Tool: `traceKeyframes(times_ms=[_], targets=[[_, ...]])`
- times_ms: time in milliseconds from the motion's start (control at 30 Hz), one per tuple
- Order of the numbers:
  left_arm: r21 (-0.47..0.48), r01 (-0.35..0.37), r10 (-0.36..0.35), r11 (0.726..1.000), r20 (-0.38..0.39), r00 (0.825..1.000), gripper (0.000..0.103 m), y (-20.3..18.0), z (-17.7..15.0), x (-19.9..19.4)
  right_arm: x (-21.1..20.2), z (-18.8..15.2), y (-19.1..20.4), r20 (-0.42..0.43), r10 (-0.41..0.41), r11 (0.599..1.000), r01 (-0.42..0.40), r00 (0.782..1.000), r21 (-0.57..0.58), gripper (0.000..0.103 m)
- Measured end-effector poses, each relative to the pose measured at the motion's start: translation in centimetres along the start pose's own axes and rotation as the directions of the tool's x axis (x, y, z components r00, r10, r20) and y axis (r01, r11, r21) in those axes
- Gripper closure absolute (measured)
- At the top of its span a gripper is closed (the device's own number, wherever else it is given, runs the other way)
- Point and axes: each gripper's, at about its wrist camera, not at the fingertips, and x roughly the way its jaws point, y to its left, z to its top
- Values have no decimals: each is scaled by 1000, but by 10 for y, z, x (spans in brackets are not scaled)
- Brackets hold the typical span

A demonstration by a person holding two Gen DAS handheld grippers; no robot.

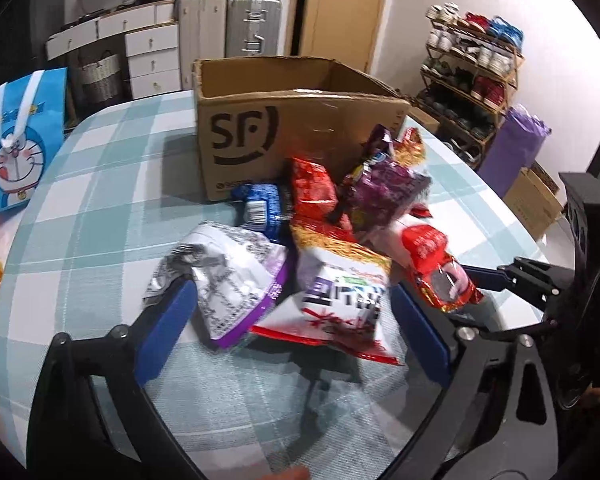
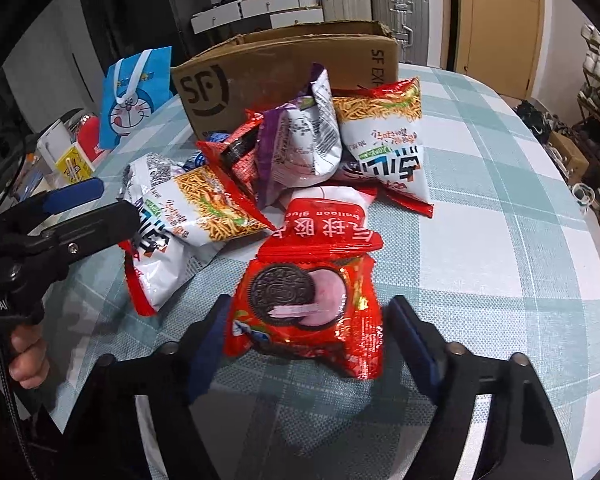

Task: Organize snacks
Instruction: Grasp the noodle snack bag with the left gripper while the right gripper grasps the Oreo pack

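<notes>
A pile of snack bags lies on the checked table in front of an open SF cardboard box [image 1: 260, 120] [image 2: 268, 68]. My left gripper [image 1: 292, 320] is open, its jaws on either side of a white-purple bag [image 1: 228, 280] and a white-red noodle snack bag [image 1: 340, 300]. My right gripper [image 2: 304, 332] is open around a red Oreo packet [image 2: 300, 308], which lies between its blue pads without being pinched. The same packet shows in the left wrist view [image 1: 440, 276], with the right gripper [image 1: 480, 280] at it. The left gripper [image 2: 88, 204] shows in the right wrist view beside a noodle bag [image 2: 188, 216].
A blue Doraemon bag [image 1: 20, 140] [image 2: 136, 96] stands at the table's left. A red balloon-glue pack [image 2: 324, 220], a purple bag [image 2: 300, 140] and another noodle bag [image 2: 384, 140] lie in the pile. A shoe rack [image 1: 472, 80] and suitcases [image 1: 252, 28] stand beyond the table.
</notes>
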Motion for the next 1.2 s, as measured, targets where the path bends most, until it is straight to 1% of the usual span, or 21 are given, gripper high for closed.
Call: traceKeyframes(times_ms=[33, 67, 100, 233, 367, 433, 500, 533, 567, 600, 633, 767, 933, 1000, 1033, 1067, 1200], targets=[[13, 0, 0, 1000, -1, 1000, 8, -2, -1, 1, -1, -1, 1, 2, 6, 1000, -6, 1000, -3, 38], [28, -9, 9, 1000, -3, 1000, 9, -5, -1, 2, -2, -3, 1, 4, 20, 1000, -20, 1000, -7, 40], [35, -10, 10, 999, -5, 1000, 10, -7, -1, 3, -4, -5, 1, 8, 34, 999, -33, 999, -14, 47], [55, -3, 5, 998, -25, 1000, 12, -11, 0, 10, -12, -13, -1, 18, 56, 998, -55, 998, -18, 52], [89, -7, 11, 996, -43, 999, 13, -17, 2, 17, -20, -21, -6, 24, 74, 997, -74, 997, -9, 52], [114, 9, -3, 993, -50, 999, 18, -21, 3, 19, -23, -26, -10, 24, 75, 997, -75, 997, 1, 52], [134, 20, -12, 991, -63, 998, 25, -24, 4, 22, -28, -29, -15, 34, 79, 997, -80, 996, 18, 52], [139, 16, -8, 990, -64, 998, 26, -25, 3, 24, -30, -31, -17, 41, 84, 996, -86, 996, 25, 52], [147, 16, -6, 989, -65, 998, 32, -26, 3, 25, -30, -31, -17, 45, 80, 996, -81, 996, 28, 52], [147, 24, -14, 989, -65, 998, 45, -28, 2, 26, -31, -31, -18, 49, 72, 997, -74, 996, 32, 52], [142, 40, -29, 989, -77, 997, 47, -28, 2, 28, -32, -31, -20, 53, 74, 996, -76, 996, 38, 52], [120, 55, -42, 991, -105, 994, 47, -26, -1, 34, -35, -30, -22, 67, 67, 996, -70, 996, 49, 52], [103, 65, -53, 993, -114, 992, 47, -25, -4, 38, -37, -30, -24, 80, 63, 996, -68, 995, 58, 52], [93, 76, -65, 993, -111, 992, 52, -26, -5, 39, -39, -29, -24, 90, 64, 996, -69, 994, 59, 52], [85, 88, -78, 993, -111, 991, 53, -25, -6, 38, -39, -29, -24, 95, 64, 996, -70, 993, 58, 52], [78, 97, -88, 992, -112, 990, 57, -24, -6, 37, -40, -28, -23, 97, 63, 996, -69, 993, 56, 52], [46, 119, -114, 992, -103, 988, 58, -19, -9, 30, -44, -25, -23, 117, 67, 996, -74, 991, 51, 52]])
